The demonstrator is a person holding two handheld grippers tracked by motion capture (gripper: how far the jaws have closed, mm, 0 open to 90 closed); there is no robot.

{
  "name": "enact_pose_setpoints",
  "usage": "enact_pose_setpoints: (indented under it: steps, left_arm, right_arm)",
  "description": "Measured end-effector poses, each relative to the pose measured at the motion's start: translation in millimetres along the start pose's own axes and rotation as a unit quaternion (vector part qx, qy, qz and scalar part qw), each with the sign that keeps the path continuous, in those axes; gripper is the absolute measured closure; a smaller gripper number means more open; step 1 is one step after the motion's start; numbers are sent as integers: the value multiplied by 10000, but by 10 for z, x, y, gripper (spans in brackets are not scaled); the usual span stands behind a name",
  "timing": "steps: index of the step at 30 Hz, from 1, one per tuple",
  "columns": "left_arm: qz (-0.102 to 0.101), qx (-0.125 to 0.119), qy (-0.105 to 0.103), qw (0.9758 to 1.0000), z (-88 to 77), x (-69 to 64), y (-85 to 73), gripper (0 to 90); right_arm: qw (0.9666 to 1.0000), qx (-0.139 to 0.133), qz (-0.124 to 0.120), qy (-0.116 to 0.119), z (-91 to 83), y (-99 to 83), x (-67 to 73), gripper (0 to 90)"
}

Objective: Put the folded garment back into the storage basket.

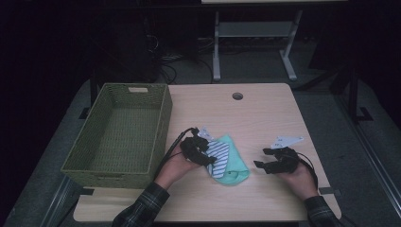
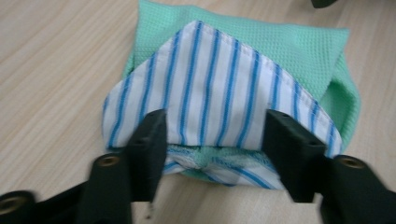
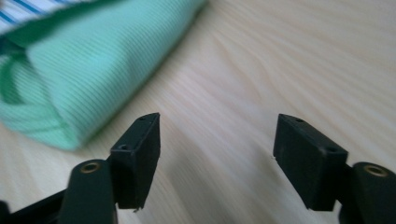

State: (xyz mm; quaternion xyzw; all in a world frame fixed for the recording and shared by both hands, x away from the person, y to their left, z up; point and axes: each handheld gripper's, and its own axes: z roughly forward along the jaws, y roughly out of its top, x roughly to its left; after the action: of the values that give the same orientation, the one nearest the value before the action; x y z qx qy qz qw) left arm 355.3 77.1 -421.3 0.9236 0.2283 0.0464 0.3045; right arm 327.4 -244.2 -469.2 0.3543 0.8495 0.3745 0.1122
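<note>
Left tool [image 2: 212, 135] released, straddling folded cloths' [image 2: 233, 84] edge; right tool [image 3: 217, 140] released over bare table [image 3: 289, 60].

plaid sleeves; blk grippers w/ brass screws, blk cables, grey plates.

Green woven basket [image 1: 118, 132] at the left on a wooden table [image 1: 265, 113]; round hole [image 1: 237, 96] near its far edge
</note>
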Motion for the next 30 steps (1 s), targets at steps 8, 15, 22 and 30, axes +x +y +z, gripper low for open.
enact_pose_setpoints:
  steps: [8,15,22,30]
  left_arm:
    - [196,214,-121,9995,81,-14,-16,175]
    - [464,526,-124,9975,205,-79,-29,135]
    - [555,718,-111,9958,308,-104,-59,134]
    - [737,846,-87,9937,346,-122,-68,128]
  right_arm:
    - [9994,130,109,-305,49,-73,-54,137]
    - [9994,101,57,-334,68,-80,-43,115]
    - [9995,62,50,-317,75,-89,-47,102]
    - [9995,-4,44,-310,90,-98,-45,83]
